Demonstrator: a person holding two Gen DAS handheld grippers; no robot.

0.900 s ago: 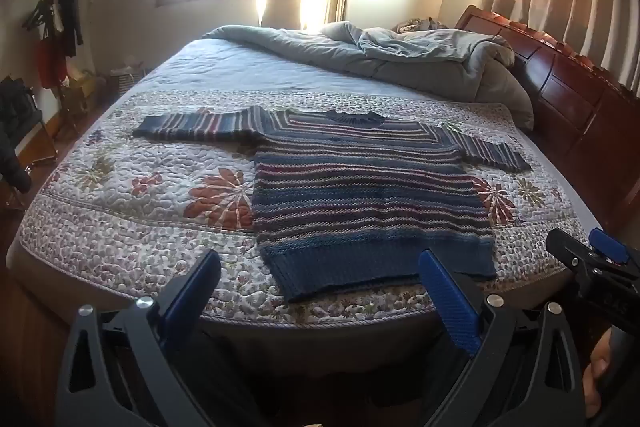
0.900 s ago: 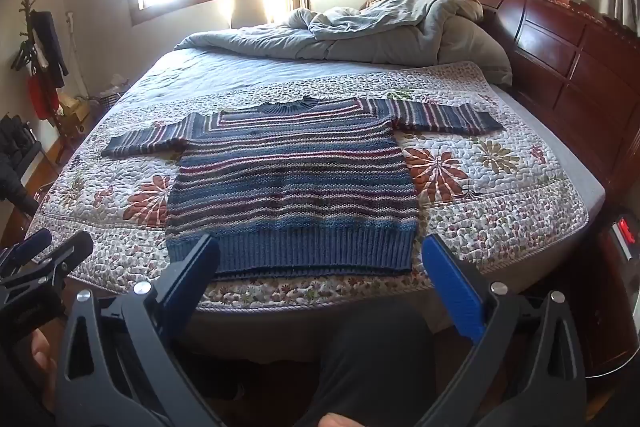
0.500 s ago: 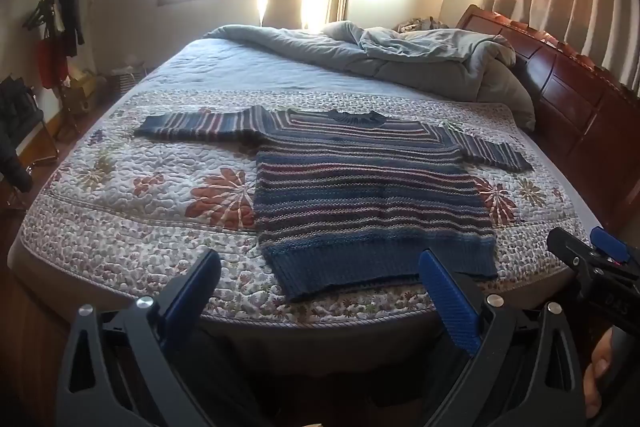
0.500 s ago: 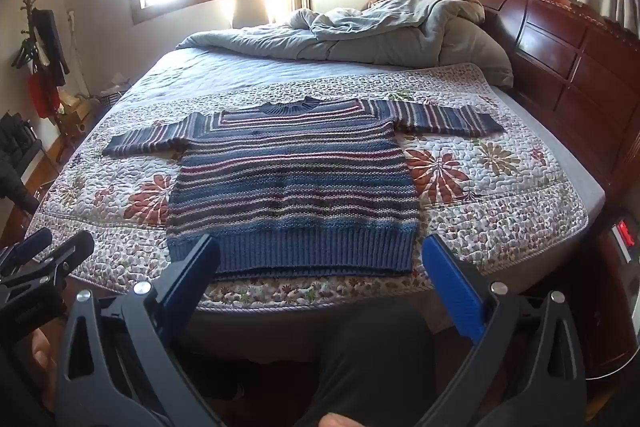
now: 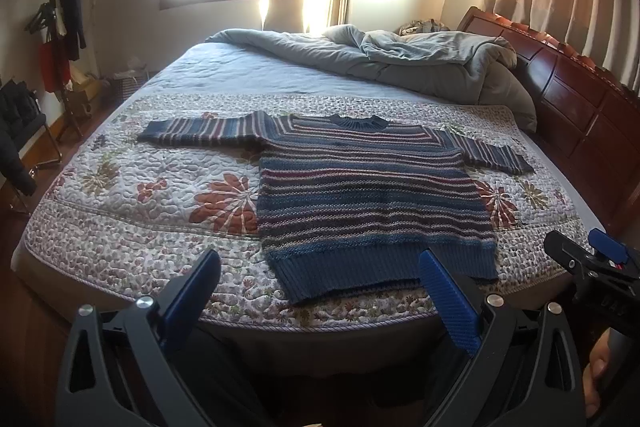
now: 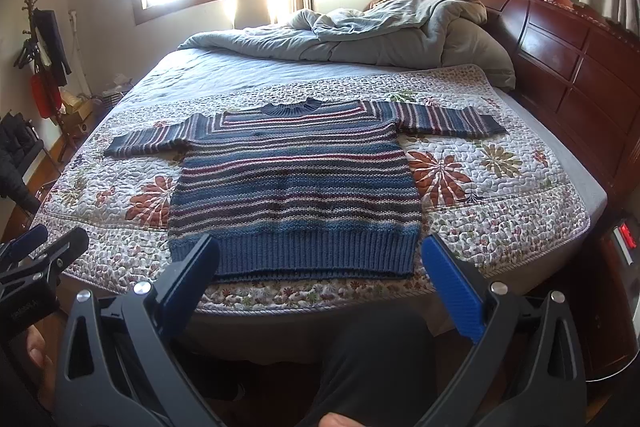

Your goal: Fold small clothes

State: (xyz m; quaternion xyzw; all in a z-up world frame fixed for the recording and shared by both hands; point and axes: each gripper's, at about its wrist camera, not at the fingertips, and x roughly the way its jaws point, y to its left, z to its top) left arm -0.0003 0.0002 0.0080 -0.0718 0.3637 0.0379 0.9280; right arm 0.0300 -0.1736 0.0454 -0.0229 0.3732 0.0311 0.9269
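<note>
A striped blue knit sweater [image 5: 368,199] [image 6: 296,183] lies flat on the floral quilt [image 5: 132,207] [image 6: 500,203], sleeves spread to both sides, ribbed hem toward me. My left gripper [image 5: 320,271] hangs open short of the bed's near edge, nothing between its blue pads. My right gripper [image 6: 320,259] is open too, held just before the hem, with nothing in it. Each gripper shows at the side of the other's view: the right one [image 5: 592,263] and the left one [image 6: 36,251].
A rumpled grey duvet [image 5: 400,63] is piled at the far end by the dark wooden headboard [image 5: 580,99]. A coat rack [image 5: 60,27] and a chair stand at the left wall. The person's dark-clad legs [image 6: 372,359] are below the bed edge.
</note>
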